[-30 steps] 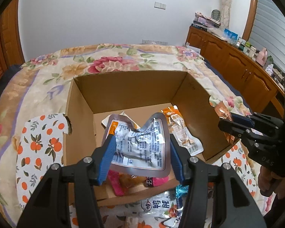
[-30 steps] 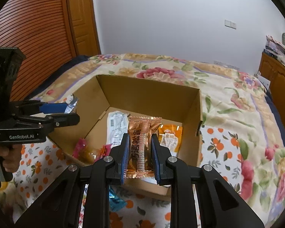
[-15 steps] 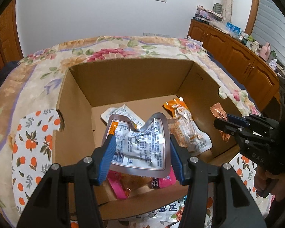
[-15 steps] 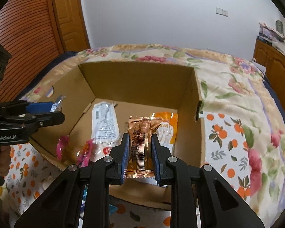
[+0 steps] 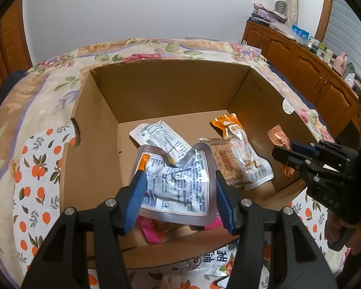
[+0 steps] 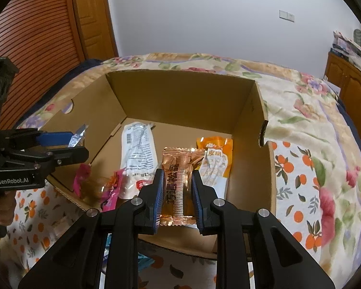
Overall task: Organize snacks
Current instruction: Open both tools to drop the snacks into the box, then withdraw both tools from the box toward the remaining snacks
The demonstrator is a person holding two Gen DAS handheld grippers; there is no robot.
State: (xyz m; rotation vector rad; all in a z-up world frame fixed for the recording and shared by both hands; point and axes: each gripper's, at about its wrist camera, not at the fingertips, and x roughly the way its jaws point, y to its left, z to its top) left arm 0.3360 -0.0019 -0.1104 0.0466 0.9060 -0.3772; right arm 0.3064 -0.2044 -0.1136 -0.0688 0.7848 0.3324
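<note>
While both grippers hang over the open cardboard box [image 5: 170,91] on the flowered bedspread [image 6: 312,125], the left gripper [image 5: 179,187] is clenched on a crumpled silver pouch [image 5: 178,183], and the right gripper [image 6: 177,190] is clamped on a copper snack packet [image 6: 178,183]. Other snacks lie on the box floor: a white pouch [image 6: 138,154] and an orange packet [image 6: 216,161].

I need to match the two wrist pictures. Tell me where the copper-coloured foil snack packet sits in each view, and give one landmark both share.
Left wrist view: the copper-coloured foil snack packet is at the right edge, gripped by the right tool, just over the open brown cardboard box's right wall.
Right wrist view: the packet is at bottom centre, upright between the tool's blue pads.
Shared landmark: the orange plastic snack pouch on the box floor.
</note>
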